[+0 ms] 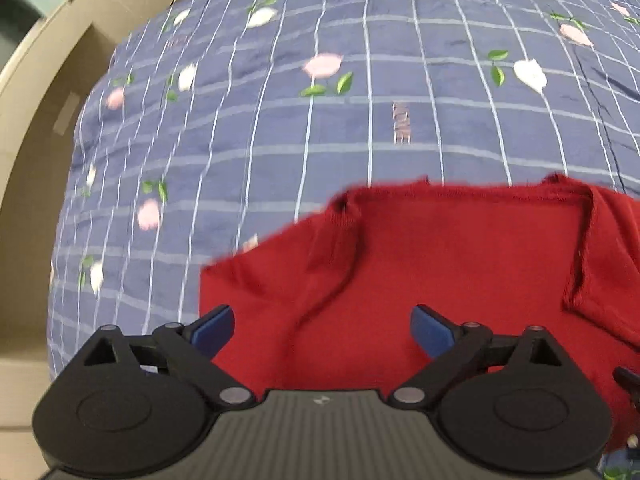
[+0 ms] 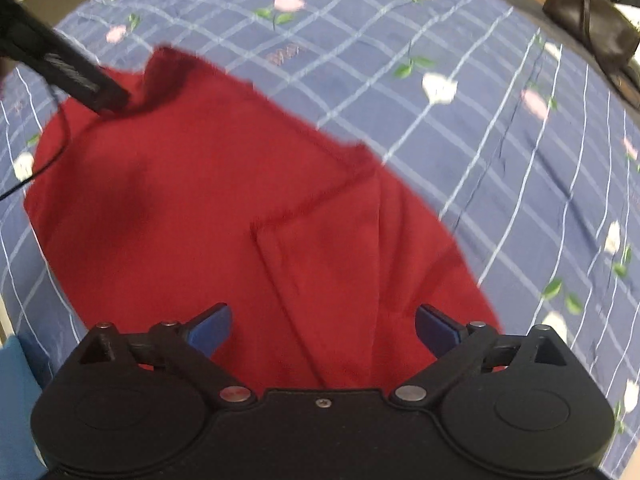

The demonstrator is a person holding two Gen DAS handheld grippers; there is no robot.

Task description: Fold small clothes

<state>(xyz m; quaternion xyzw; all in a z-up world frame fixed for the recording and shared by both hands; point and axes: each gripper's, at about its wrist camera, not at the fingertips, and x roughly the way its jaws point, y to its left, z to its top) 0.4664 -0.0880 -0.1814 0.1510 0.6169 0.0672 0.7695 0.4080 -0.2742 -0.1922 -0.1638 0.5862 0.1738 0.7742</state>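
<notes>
A red knit garment (image 1: 440, 264) lies spread on the blue checked bedsheet (image 1: 280, 128), with folded flaps and seams showing on top. My left gripper (image 1: 323, 330) hovers open over the garment's near part, with nothing between its blue pads (image 1: 214, 330). In the right wrist view the same red garment (image 2: 192, 200) fills the middle. My right gripper (image 2: 323, 330) is open above its near edge and holds nothing. A black bar with a thin cable (image 2: 76, 76) reaches in from the upper left, its tip at the garment's far corner.
Cardboard boxes (image 1: 48, 80) stand beside the bed on the left. A dark handbag (image 2: 592, 20) sits beyond the bed's far right corner. A blue object (image 2: 16, 380) lies at the lower left edge. The flowered sheet (image 2: 500, 140) stretches bare to the right.
</notes>
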